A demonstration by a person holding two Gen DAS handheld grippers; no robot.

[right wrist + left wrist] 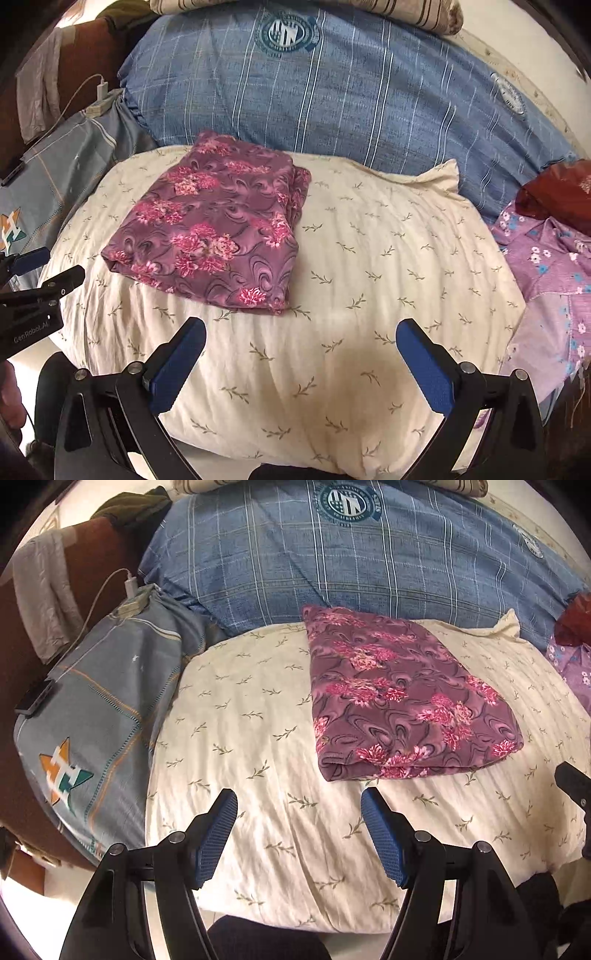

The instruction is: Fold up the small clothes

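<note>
A folded purple garment with pink flowers (pixel 402 698) lies on a cream leaf-print pillow (pixel 251 738); it shows in the right wrist view (pixel 218 229) on the pillow's (pixel 369 295) left half. My left gripper (pixel 299 805) is open and empty, hovering over the pillow just short of the garment's near edge. My right gripper (pixel 301 332) is open and empty, over the pillow in front of the garment. The left gripper also shows at the left edge of the right wrist view (pixel 37 273).
A big blue plaid pillow (pixel 351 561) lies behind. A grey-blue pillow (pixel 103 701) with a phone (pixel 35 699) and a charger (pixel 131 587) is at left. A lilac flowered cloth (pixel 550 288) and a red cloth (pixel 557 192) lie at right.
</note>
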